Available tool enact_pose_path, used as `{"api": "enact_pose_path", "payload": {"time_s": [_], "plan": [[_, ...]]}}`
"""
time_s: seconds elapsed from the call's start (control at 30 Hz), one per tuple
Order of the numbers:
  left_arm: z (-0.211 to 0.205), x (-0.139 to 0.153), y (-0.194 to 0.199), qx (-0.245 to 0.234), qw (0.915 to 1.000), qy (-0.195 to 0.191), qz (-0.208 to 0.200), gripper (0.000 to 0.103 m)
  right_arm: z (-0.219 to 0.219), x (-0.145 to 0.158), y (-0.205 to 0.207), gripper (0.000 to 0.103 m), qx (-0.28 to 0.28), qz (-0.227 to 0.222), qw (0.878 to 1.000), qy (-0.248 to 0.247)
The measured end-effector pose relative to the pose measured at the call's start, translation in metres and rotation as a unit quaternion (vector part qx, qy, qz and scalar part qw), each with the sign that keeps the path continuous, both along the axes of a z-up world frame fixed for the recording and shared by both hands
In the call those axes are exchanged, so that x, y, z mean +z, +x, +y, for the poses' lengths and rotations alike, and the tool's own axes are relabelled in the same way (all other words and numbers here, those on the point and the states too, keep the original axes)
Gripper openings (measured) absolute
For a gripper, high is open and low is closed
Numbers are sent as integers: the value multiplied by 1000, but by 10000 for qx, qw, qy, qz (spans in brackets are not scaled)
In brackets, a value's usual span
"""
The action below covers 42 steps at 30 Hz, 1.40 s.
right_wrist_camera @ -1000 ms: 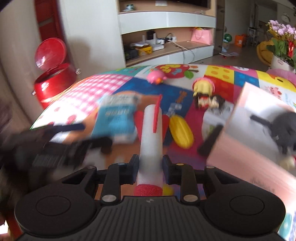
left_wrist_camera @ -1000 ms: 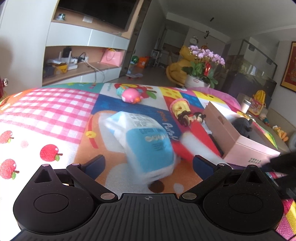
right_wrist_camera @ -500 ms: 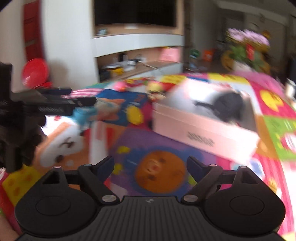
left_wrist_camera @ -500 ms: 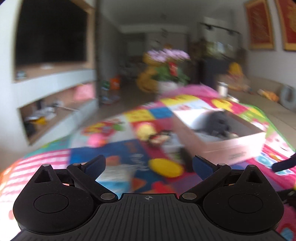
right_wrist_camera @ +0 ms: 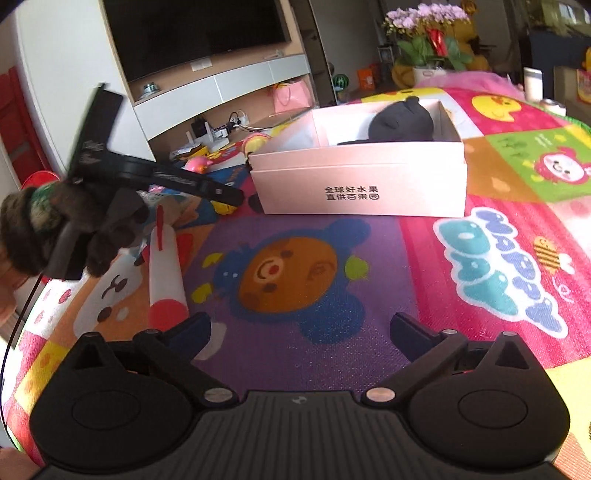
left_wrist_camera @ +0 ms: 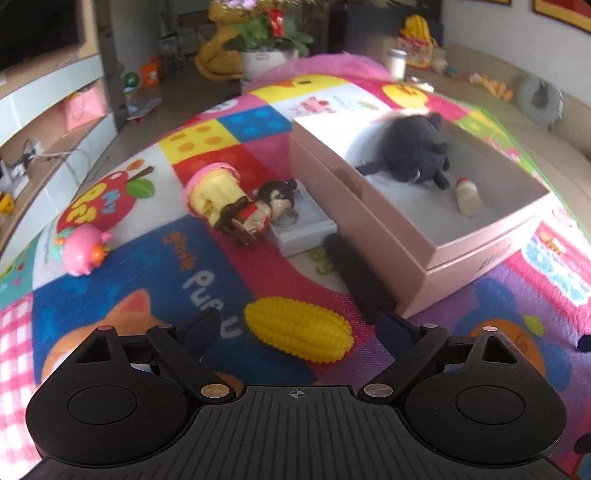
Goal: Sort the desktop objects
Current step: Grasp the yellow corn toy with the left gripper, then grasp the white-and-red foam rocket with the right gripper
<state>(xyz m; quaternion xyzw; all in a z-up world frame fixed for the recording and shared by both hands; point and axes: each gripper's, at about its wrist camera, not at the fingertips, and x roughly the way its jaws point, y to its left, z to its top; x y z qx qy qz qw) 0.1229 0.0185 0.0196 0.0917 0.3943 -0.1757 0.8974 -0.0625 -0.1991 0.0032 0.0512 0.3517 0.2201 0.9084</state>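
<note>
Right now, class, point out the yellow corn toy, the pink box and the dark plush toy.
yellow corn toy (left_wrist_camera: 297, 329), left wrist view, middle of its ribbed body.
pink box (right_wrist_camera: 360, 177), right wrist view, its printed front wall.
dark plush toy (left_wrist_camera: 412, 147), left wrist view, its back.

Living room, daylit. White wall unit (right_wrist_camera: 221, 85) with tan open shelves along the far side; dark television (right_wrist_camera: 192, 33) mounted above it. Cables and small devices (right_wrist_camera: 218, 129) sit on the lower shelf, a pink bag (right_wrist_camera: 290, 94) beside them. Potted plant with purple flowers (right_wrist_camera: 424, 40) stands beyond the bright patchwork play mat (right_wrist_camera: 498, 177). Beige sofa (left_wrist_camera: 532, 110) at the right, with a grey ring cushion (left_wrist_camera: 539, 101) on it. Framed red pictures (left_wrist_camera: 561, 14) hang on the wall above.
</note>
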Motion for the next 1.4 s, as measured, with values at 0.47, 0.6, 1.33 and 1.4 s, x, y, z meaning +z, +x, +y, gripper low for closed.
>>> {"api": "enact_pose_path", "payload": {"time_s": [0.47, 0.6, 1.33, 1.4], "plan": [[-9, 28, -45, -109, 9963, -34, -848, 64, -9, -3, 4, 103, -21, 91, 9989, 462], [5, 53, -97, 132, 9914, -516, -1197, 64, -11, -2, 7, 103, 109, 126, 9987, 476], [60, 2, -194, 1162, 9882, -852, -521, 64, 140, 19, 50, 38, 1998, -38, 9763, -836], [56, 0, -192, 1109, 9888, -864, -494, 64, 135, 18, 49, 28, 1935, 115, 9773, -860]]}}
